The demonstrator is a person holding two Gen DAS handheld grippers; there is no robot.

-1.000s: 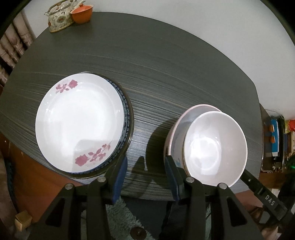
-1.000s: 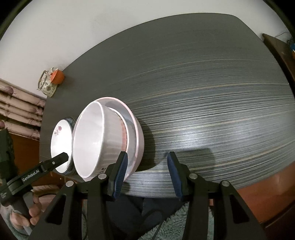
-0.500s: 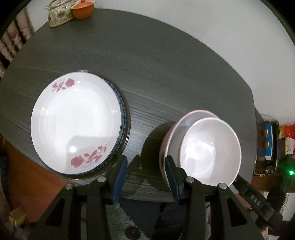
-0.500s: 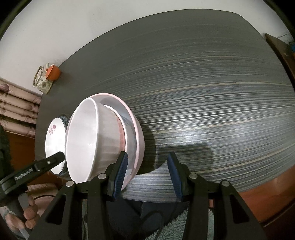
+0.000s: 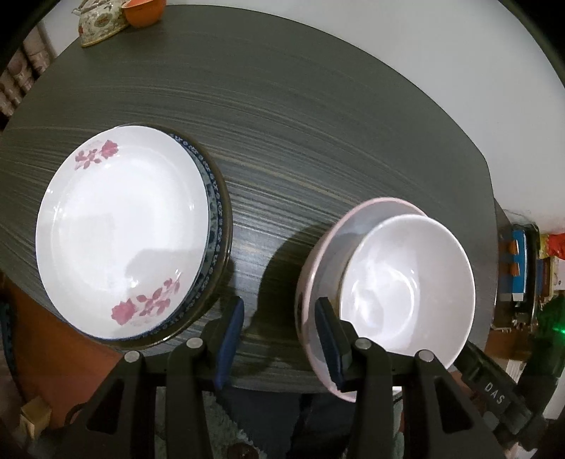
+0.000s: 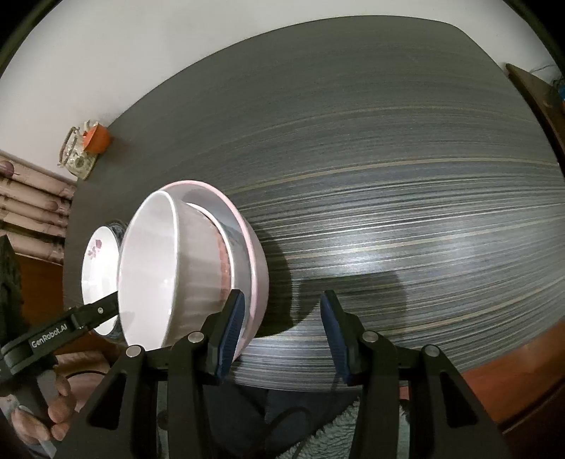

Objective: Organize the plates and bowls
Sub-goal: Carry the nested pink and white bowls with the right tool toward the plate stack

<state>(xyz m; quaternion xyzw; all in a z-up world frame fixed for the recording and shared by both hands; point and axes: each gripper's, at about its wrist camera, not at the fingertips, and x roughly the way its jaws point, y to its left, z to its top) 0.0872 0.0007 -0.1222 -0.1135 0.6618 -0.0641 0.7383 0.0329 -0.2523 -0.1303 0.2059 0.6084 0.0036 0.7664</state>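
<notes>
On the dark table (image 5: 317,123), a white plate with pink flowers (image 5: 120,229) tops a stack that includes a blue-patterned plate (image 5: 213,197). To its right, a white bowl (image 5: 406,286) is nested in a pink bowl (image 5: 328,268). My left gripper (image 5: 279,317) hangs open over the table's near edge between the two stacks, holding nothing. In the right wrist view, the white bowl (image 6: 152,268) and pink bowl (image 6: 254,247) sit left of my right gripper (image 6: 282,310). That gripper is open and empty, its left finger in front of the pink bowl's side.
A floral teapot (image 5: 99,21) and an orange cup (image 5: 144,10) stand at the table's far left corner. A hand (image 6: 46,413) holds the left gripper's handle. Cluttered shelves (image 5: 519,268) are off the table's right end. A fluffy rug lies below the near edge.
Both views have shifted only slightly. The plates, bowls and both grippers' jaws look the same.
</notes>
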